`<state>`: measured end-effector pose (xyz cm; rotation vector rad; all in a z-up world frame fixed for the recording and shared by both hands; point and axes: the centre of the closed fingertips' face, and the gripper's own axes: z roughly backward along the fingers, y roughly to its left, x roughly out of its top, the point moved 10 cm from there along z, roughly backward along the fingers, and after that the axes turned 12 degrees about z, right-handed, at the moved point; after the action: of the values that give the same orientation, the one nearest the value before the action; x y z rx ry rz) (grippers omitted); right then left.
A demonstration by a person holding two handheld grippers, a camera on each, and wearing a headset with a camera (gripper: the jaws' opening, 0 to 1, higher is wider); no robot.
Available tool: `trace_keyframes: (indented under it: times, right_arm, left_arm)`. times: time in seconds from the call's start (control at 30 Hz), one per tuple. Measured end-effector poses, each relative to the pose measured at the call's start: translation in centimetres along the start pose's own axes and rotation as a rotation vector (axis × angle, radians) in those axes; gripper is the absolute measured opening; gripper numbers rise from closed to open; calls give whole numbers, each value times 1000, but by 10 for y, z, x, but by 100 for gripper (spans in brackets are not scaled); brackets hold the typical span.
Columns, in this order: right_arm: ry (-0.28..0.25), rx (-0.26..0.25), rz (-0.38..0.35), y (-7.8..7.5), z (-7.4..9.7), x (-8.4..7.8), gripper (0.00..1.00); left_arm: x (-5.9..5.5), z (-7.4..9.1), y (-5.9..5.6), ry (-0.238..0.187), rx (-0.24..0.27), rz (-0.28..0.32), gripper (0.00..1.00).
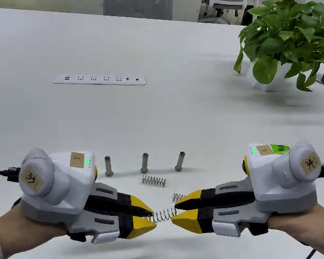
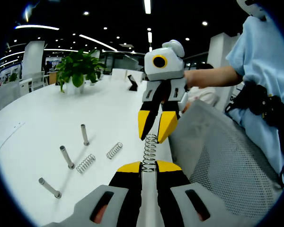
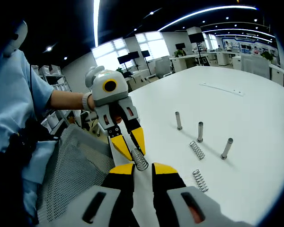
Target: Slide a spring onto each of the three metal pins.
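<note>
Three short metal pins point(image 1: 144, 163) stand upright in a row on the white table point(image 1: 167, 113); nothing sits on any of them. Two loose springs lie in front of them, one point(image 1: 154, 181) by the middle pin and one point(image 1: 178, 197) nearer the right gripper. A third spring point(image 1: 163, 215) hangs level above the table's near edge. My left gripper point(image 1: 151, 217) is shut on one end of it. My right gripper point(image 1: 175, 212) faces it tip to tip, jaws a little apart around the spring's other end point(image 3: 140, 161). In the left gripper view the held spring point(image 2: 150, 151) rises from between my jaws.
A white power strip point(image 1: 99, 80) lies far back on the left. A potted green plant point(image 1: 283, 38) stands at the back right. A grey mesh chair point(image 2: 217, 156) and the person's body are close behind the table's near edge.
</note>
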<state>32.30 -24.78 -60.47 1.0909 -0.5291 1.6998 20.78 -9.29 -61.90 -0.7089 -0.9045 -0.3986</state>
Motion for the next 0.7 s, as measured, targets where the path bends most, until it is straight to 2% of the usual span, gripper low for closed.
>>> trace_keyframes:
  times: [0.1, 0.33, 0.7]
  right_arm:
    - [4, 9, -2, 1, -1, -1, 13]
    - [15, 13, 9, 4, 0, -1, 12]
    - [60, 0, 84, 7, -1, 11, 12]
  left_arm:
    - [1, -1, -1, -2, -5, 2, 10]
    - [0, -5, -1, 25, -4, -4, 10]
    - [1, -15, -2, 83, 12, -24, 9]
